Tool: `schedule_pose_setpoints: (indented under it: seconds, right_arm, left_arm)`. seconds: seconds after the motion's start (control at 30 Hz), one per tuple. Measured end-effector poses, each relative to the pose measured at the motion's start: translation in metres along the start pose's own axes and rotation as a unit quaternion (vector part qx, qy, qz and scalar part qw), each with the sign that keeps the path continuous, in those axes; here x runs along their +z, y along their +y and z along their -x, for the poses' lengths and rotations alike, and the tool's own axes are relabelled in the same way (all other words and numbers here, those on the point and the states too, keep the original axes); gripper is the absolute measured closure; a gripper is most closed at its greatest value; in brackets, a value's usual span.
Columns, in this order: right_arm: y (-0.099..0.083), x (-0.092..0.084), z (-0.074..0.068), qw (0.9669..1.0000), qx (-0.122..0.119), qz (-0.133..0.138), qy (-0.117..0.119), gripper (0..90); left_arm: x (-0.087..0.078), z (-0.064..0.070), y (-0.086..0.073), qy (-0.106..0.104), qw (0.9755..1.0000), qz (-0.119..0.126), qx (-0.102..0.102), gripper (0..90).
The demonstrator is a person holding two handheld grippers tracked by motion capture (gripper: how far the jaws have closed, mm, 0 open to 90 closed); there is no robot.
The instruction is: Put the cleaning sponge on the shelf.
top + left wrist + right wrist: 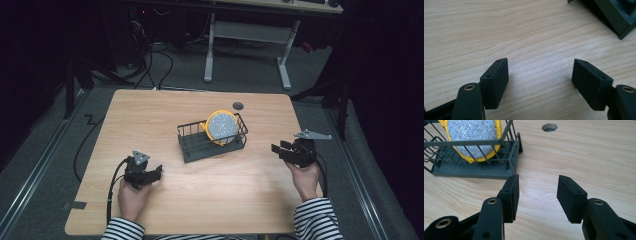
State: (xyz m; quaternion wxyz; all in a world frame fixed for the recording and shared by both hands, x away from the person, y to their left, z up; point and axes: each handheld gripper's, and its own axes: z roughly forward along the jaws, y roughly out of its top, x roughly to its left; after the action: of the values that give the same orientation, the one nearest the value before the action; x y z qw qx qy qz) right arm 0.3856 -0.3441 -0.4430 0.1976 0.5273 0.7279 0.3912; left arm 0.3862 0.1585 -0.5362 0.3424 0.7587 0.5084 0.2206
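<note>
Pale wood surface (165, 112), dark wire basket (190, 145) at its middle.
I see a round sponge (222, 125), glittery silver with a yellow rim, leaning upright in the basket; left gripper (159, 171) and right gripper (276, 149) fingers gape, holding nothing.

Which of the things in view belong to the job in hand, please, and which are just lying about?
Job in hand: wire basket; yellow-rimmed sponge leaning inside it; left gripper and right gripper, both open, empty.

Lying about: desk frame; floor cables.

place: lab | cues: bare wooden table (200, 200); floor cables (85, 145); second desk's frame (245, 35); dark surroundings
</note>
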Motion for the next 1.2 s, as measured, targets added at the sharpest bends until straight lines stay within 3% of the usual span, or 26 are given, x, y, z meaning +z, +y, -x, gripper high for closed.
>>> schedule_pose_setpoints:
  seconds: [0.7, 1.2]
  right_arm:
    - [-0.043, 0.017, -0.005, 0.9996, 0.023, -0.013, 0.007, 52.7]
    - [-0.062, 0.035, -0.012, 0.9994, 0.004, -0.031, -0.012, 50.4]
  left_arm:
    - [0.0, 0.0, 0.0, 0.0, 1.0, 0.0, 0.0, 30.4]
    - [0.0, 0.0, 0.0, 0.0, 1.0, 0.0, 0.001, 30.4]
